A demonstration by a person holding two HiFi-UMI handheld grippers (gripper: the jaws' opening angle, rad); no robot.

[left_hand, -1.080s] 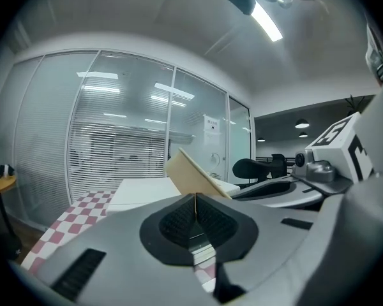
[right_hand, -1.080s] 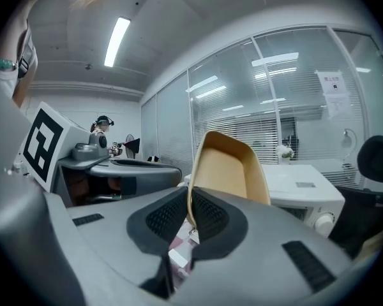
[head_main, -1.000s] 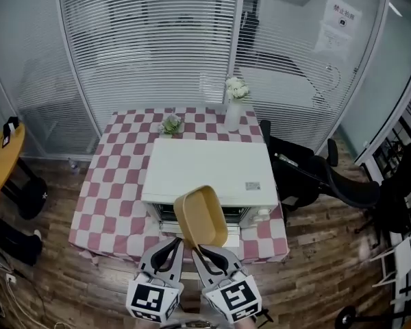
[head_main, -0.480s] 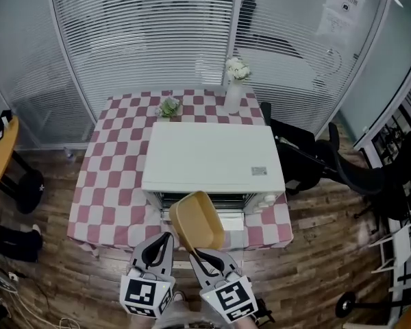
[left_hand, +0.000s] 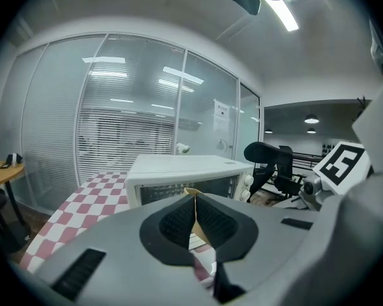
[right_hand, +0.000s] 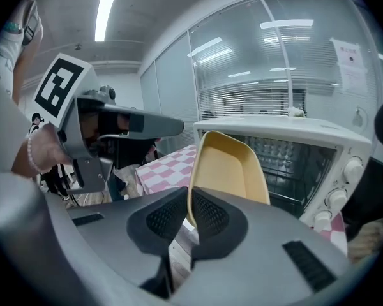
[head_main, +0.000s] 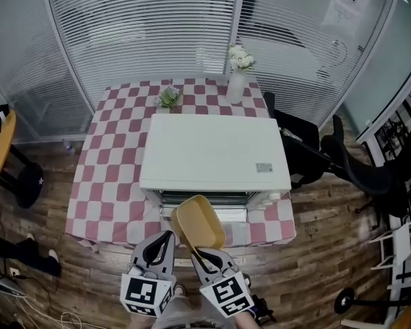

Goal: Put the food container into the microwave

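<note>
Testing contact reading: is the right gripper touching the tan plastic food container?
Touching: right gripper view shows right gripper clamping the tan plastic food container by its rim.

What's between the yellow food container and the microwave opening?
Nothing: in the right gripper view the yellow food container hangs directly before the microwave's open cavity, no object between.

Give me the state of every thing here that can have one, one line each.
food container, empty, tipped up on edge, held in front of the microwave, not yet inside.
microwave, open at the front.
left gripper, shut on the food container's rim.
right gripper, shut on the food container's rim.
vase, upright on the table, flowers in it.
</note>
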